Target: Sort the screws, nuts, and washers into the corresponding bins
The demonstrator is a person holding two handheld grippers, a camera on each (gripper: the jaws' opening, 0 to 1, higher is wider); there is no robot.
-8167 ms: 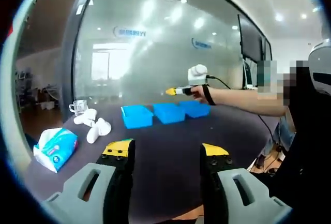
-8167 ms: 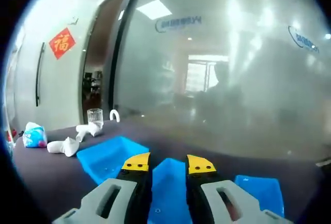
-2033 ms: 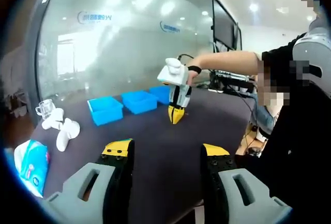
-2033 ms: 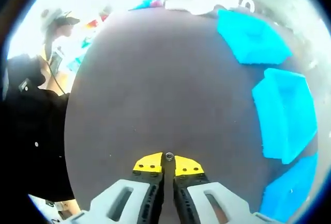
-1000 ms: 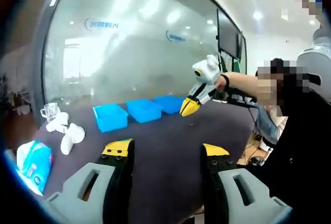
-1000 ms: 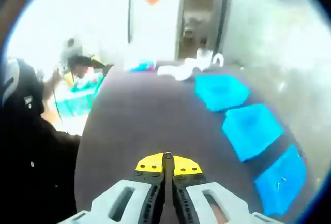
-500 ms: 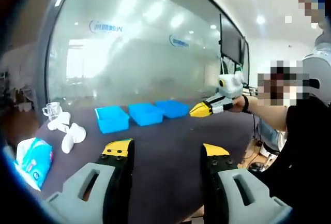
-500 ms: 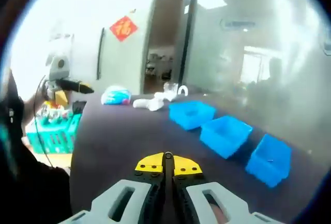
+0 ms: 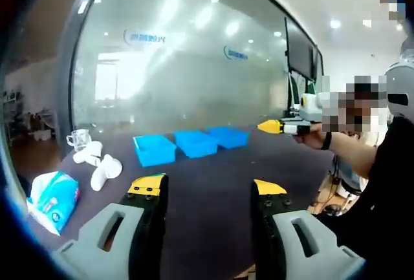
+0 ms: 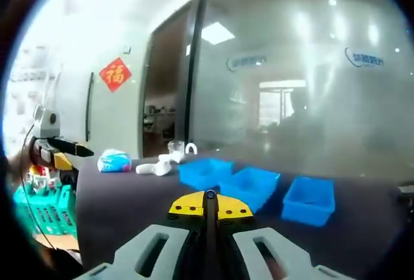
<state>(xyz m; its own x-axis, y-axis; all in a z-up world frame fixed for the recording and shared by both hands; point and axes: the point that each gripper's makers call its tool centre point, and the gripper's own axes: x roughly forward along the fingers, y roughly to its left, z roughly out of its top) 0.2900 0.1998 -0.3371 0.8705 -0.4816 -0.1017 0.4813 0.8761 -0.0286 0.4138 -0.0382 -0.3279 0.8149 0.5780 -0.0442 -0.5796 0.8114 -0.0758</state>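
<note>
Three blue bins stand in a row on the dark table: the left bin (image 9: 154,149), the middle bin (image 9: 196,143) and the right bin (image 9: 228,136). They appear again in the right gripper view as the left bin (image 10: 206,171), the middle bin (image 10: 249,186) and the right bin (image 10: 309,199). My right gripper (image 10: 210,204) is shut on a small metal ring (image 10: 210,194), a nut or washer, held level in the air short of the bins. That right gripper (image 9: 278,126) also enters the left gripper view from the right. My left gripper (image 9: 207,188) stands open and holds nothing, over the near table.
A blue tissue pack (image 9: 53,199), white crumpled items (image 9: 103,170) and a glass cup (image 9: 79,139) lie at the table's left end. A glass wall rises behind the bins. A green basket (image 10: 39,218) sits off the table. The person's hand (image 9: 314,136) is at right.
The right gripper, shut on the ring, has risen from the table and levelled out to face the bins. In the left gripper view it has drifted rightward. The left gripper stays open.
</note>
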